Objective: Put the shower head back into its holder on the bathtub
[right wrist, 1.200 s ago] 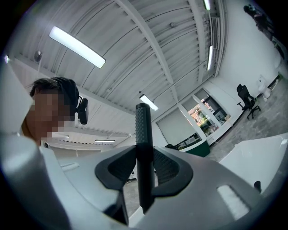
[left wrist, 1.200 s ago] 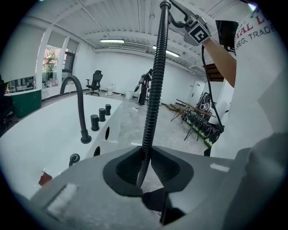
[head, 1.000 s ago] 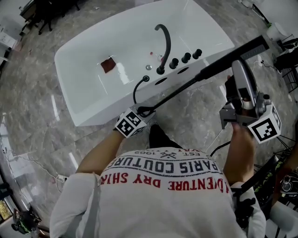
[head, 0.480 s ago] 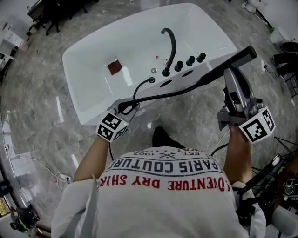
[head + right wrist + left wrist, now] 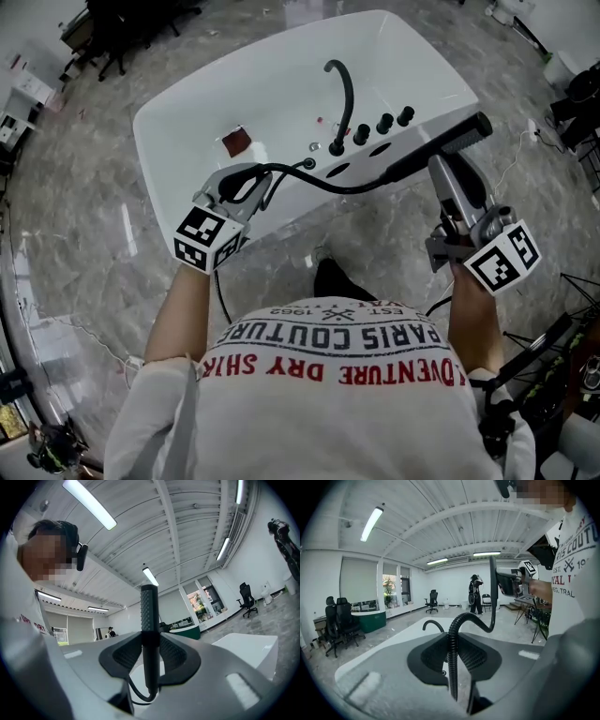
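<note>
My left tongs (image 5: 242, 185) pinch the ribbed black hose (image 5: 337, 186). My right tongs (image 5: 151, 660) clamp the shower head (image 5: 452, 142) by its handle, held up beside the bathtub (image 5: 178, 197), near its right rim. On that rim stand one curved spout (image 5: 348, 89) and three black knobs (image 5: 384, 123).

A glossy white bathtub (image 5: 178, 178) stands on a grey, pale-veined marble floor (image 5: 75, 216). Its curved tap spout (image 5: 349, 89), ribbed hose (image 5: 349, 189) and textured stick shower head (image 5: 459, 136) are black. A reddish-brown square (image 5: 237, 142) marks the tub's inside. The grey left gripper (image 5: 246, 183) and right gripper (image 5: 442, 173) bear black-and-white marker cubes.
</note>
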{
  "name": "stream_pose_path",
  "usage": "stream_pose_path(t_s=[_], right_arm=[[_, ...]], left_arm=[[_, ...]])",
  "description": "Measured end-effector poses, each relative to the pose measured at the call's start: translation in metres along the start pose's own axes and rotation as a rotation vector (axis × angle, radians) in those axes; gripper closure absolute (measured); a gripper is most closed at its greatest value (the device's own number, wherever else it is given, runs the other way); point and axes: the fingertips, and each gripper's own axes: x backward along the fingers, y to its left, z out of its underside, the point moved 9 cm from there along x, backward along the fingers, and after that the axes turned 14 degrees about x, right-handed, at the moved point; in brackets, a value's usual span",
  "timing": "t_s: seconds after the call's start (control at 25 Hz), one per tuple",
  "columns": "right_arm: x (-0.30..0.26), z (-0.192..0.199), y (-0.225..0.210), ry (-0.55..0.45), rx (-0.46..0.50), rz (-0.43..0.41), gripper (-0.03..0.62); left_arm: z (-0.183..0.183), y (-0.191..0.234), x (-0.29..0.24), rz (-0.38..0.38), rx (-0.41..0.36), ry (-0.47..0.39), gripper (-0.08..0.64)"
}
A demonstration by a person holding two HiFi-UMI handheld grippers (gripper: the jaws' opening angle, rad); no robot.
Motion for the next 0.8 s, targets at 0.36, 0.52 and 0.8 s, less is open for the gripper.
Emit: stream_pose_path(t_s=[0.36,0.52,0.8], right_arm=[[0.016,0.0,-0.004,-0.027,-0.021,0.043,0.472],[0.022,-0.001,-0.013,-0.036,-0.024,0.07,0.472],[0.023,-0.002,-0.035,-0.058,-0.034,0.12,0.472]], left_arm=[[-0.069,-0.006,-0.03,0.031,-0.085,-0.079,0.497],[-0.092,-0.009,-0.046,0.045,-0.106,-0.106,0.497],[-0.114,-0.004,-0.08,0.071,-0.11,-0.119,0.497]])
